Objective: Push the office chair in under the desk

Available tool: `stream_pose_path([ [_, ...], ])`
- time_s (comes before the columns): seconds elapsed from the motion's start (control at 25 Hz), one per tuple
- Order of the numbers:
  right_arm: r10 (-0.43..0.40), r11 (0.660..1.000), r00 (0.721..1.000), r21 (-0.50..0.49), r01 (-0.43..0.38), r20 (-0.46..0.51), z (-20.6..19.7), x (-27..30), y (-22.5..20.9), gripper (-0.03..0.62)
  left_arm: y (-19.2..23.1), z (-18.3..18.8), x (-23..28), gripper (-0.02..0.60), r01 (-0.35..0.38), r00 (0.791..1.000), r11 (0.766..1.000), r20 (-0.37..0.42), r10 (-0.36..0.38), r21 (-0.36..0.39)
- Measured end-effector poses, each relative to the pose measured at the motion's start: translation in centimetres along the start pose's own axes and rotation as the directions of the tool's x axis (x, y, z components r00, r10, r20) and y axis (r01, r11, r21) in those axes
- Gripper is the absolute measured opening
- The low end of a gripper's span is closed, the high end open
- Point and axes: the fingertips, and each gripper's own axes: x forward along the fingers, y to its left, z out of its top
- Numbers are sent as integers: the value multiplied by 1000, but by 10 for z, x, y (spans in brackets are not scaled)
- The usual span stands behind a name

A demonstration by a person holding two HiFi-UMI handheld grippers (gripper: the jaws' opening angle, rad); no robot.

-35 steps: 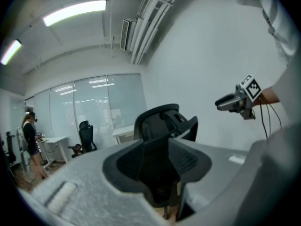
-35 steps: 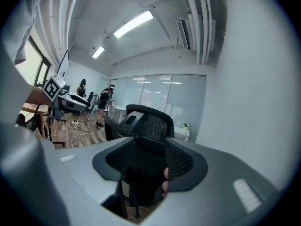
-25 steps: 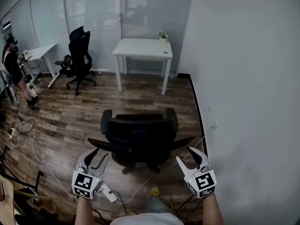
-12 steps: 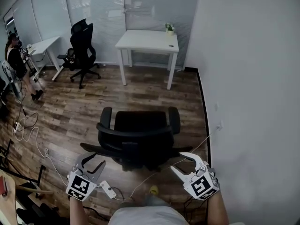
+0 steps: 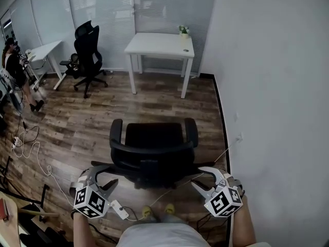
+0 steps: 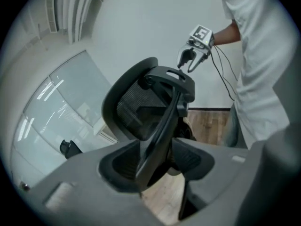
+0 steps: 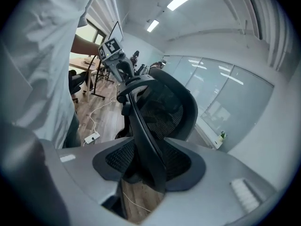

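Office chair [image 5: 154,153], black and mesh-backed, in the lower middle of the head view, back turned to the camera, seat and both armrests toward the top of the frame. Well short of the desk [image 5: 160,44], bare wood floor [image 5: 159,107] between the two, none of it under the desktop.

Nearest, at the bottom edge: a pale shirt [image 5: 159,238] and yellow shoe tips [image 5: 157,209]. Left claw [image 5: 98,178] at lower left, set on the left wing of the chair's back frame; jaws opening, wide apart, the dark frame bar running up between the pads with a slice of floor showing beside it. Right claw [image 5: 200,178] at lower right, on the right wing of the same frame; jaws spread wide, bar between them and narrower than the gap, no firm squeeze to be seen. Each claw visible from the other's view, at the far end of the backrest.

Just below the left claw, a white power strip [image 5: 119,210]; a white cord [image 5: 38,161] looping near the left edge.

Farther up: desk at upper centre, white, close against the blinds [image 5: 103,4], small potted plant [image 5: 183,30] on its back right corner. Second black chair [image 5: 86,55] at upper left, beside another white table [image 5: 43,50]. Person [image 5: 14,68] standing at the far left edge. Plain white wall [image 5: 277,86] filling the right side.
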Motion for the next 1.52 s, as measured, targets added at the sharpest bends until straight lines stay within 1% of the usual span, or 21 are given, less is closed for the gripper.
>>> stream_pose_path([
  [0.08,7,999,999,-39,-9,-53,-1,5,2,189,2,-5,2,223,24,1000,999,-21,-23,40],
  [0.16,6,998,996,-68,-12,-85,0,11,2,189,2,-9,7,235,50,998,996,-46,-47,77],
  [0.36,7,995,993,-101,-19,-116,3,21,-2,189,-1,-5,19,242,85,995,986,-60,-77,146],
  [0.48,23,993,991,-114,-38,-131,5,31,-4,189,-1,-7,28,242,107,992,974,-90,-91,198],
  [0.6,53,992,988,-109,-69,-146,6,40,2,189,-3,-10,32,242,126,990,969,-94,-108,212],
  [0.76,62,991,986,-110,-80,-153,8,47,8,189,-10,-14,37,242,153,986,963,-98,-134,222],
  [0.92,68,991,985,-101,-84,-157,6,50,8,187,-7,-13,40,225,149,987,961,-100,-129,232],
  [1.0,59,989,984,-123,-81,-171,5,52,8,187,-6,-13,41,216,145,987,959,-105,-123,242],
  [1.12,45,986,982,-150,-72,-181,3,53,9,189,-4,-16,44,185,125,987,952,-133,-90,280],
  [1.2,19,981,977,-184,-59,-212,-1,55,8,187,-5,-17,46,173,129,983,942,-161,-82,309],
  [1.32,-20,970,964,-237,-45,-265,-5,60,6,186,-5,-20,53,166,142,979,922,-188,-77,361],
  [1.4,-7,972,962,-229,-58,-274,-5,62,5,187,-5,-22,56,155,141,979,910,-192,-69,390],
  [1.52,5,973,961,-219,-68,-277,-4,63,5,187,-5,-25,59,137,146,976,900,-206,-64,411],
])
